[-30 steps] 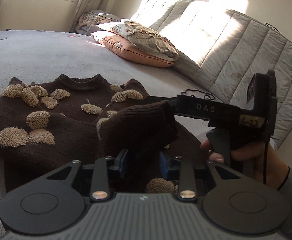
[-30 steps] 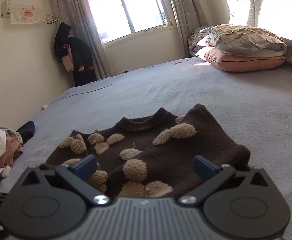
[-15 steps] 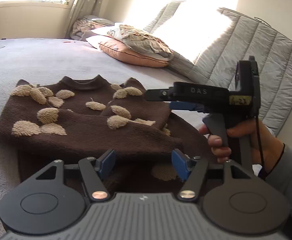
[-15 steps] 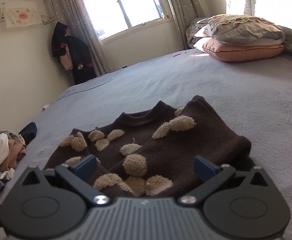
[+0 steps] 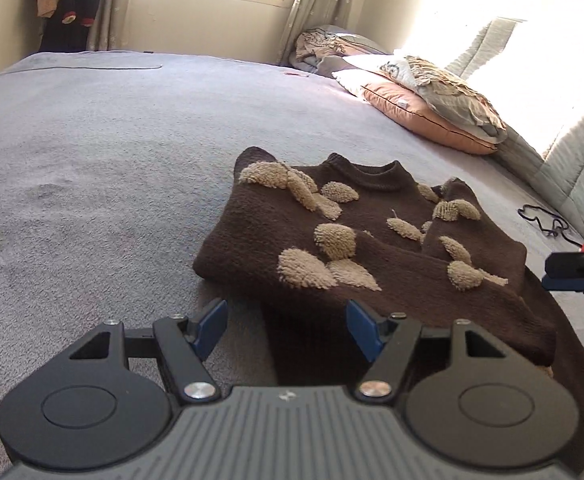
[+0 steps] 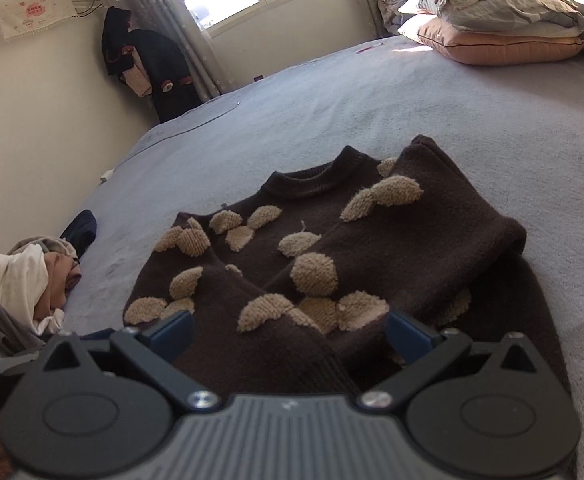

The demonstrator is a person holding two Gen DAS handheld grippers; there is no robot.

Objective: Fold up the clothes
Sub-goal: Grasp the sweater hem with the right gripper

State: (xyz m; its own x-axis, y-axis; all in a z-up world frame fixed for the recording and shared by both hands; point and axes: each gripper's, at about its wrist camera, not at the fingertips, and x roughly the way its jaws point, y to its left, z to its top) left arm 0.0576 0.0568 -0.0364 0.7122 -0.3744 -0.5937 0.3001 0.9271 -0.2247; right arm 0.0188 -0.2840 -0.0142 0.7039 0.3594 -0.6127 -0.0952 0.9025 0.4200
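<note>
Sweater (image 5: 372, 248) lies mid-bed (image 5: 111, 152), thick, soft, floppy; both my grippers (image 5: 287, 326) (image 6: 287, 334) spread empty; I'd pinch the hem corners.

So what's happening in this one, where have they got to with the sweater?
A person with handheld tongs in each hand is folding a brown sweater with tan fuzzy patches on a grey bed. Both sleeves already lie folded across the body. The left tongs stand open at the sweater's near left edge, gripping nothing. The right tongs are open too, low over the near end of the sweater, with a sleeve cuff between the pads but not pinched. A folded-clothes heap sits to the side.
</note>
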